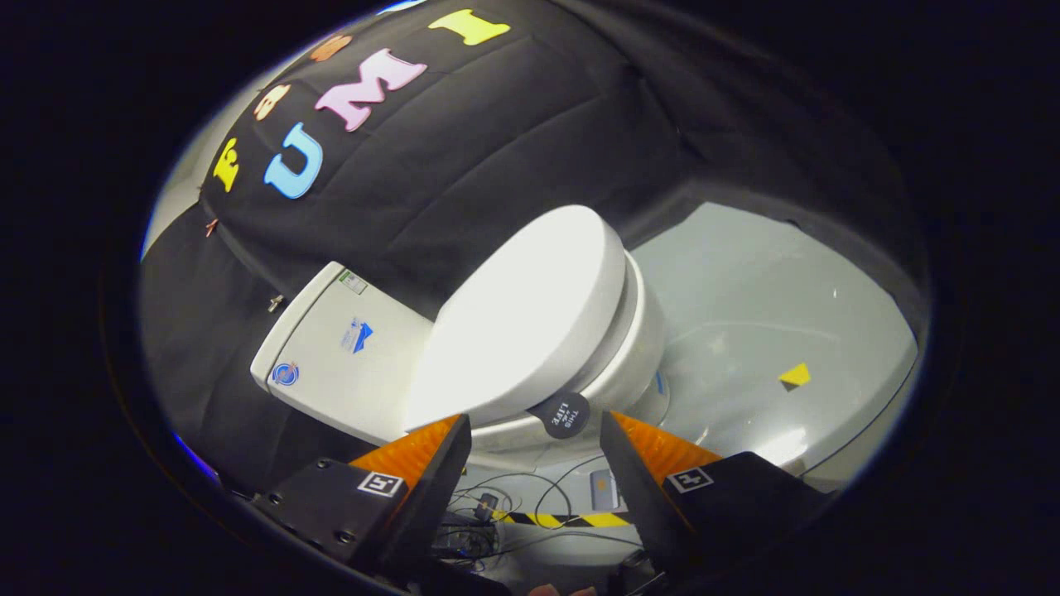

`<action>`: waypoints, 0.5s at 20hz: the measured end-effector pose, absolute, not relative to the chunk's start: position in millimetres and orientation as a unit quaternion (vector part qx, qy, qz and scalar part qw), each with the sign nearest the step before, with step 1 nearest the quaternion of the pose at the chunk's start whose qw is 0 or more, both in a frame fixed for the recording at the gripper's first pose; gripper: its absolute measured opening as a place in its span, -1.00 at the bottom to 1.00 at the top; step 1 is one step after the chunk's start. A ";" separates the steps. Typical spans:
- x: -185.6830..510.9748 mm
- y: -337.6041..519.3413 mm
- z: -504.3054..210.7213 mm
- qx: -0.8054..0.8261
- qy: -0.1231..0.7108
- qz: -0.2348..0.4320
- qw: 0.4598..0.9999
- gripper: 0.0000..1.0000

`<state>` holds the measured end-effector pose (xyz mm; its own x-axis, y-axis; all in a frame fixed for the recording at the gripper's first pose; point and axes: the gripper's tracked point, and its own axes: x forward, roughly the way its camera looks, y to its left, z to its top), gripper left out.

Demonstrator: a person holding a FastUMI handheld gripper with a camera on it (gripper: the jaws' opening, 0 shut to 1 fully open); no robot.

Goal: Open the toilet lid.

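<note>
A white toilet stands ahead of me, seen at a tilt. Its lid lies down over the seat and bowl, and the tank sits behind it against the black cloth wall. A small dark round tab sticks out from the lid's front edge. My gripper is open, with its fingertips just short of the lid's rim. The tab lies in the gap between them, nearer one finger, and neither finger touches it.
Pale grey floor spreads beyond the bowl and carries a small yellow triangle mark. Below the bowl, between my fingers, lie loose cables, a strip of yellow-and-black tape and a small grey device.
</note>
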<state>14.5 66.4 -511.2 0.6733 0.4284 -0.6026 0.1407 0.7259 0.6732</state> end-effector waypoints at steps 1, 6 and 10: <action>17.7 65.7 -517.4 0.379 0.400 0.081 0.831 0.98; 27.3 64.5 -544.6 0.456 0.414 0.060 0.786 0.98; 36.8 69.0 -560.8 0.502 0.417 0.053 0.756 0.94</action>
<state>36.8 69.0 -560.8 0.6472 0.4987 -0.5765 0.3376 0.4906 0.8033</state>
